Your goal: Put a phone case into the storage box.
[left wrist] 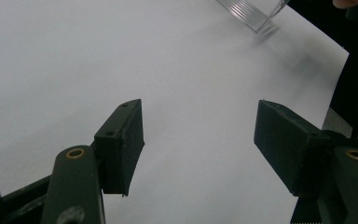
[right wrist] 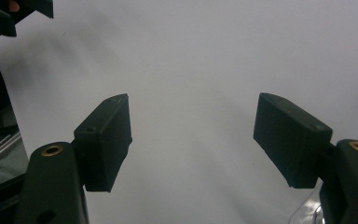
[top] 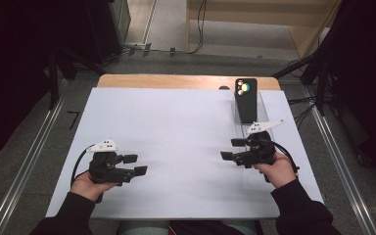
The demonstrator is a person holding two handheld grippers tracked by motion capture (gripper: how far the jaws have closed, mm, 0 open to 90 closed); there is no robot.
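My left gripper (top: 136, 165) rests low over the white table sheet (top: 176, 142) at the front left, held by a hand, jaws pointing right. It stands open (left wrist: 199, 140) with only bare sheet between the jaws. My right gripper (top: 233, 149) sits at the front right, jaws pointing left, also open (right wrist: 193, 140) and holding nothing. A black phone (top: 246, 99) with its camera lenses showing leans upright in a clear plastic stand (top: 263, 117) at the back right, just beyond the right gripper. A ribbed corner of that clear stand (left wrist: 251, 11) appears at the top of the left gripper view.
The white sheet covers a wooden table (top: 186, 81) whose far edge shows as a bare strip. Metal rails (top: 29, 156) run along the floor on both sides. Dark equipment and cables (top: 303, 105) stand beyond the table's right corner.
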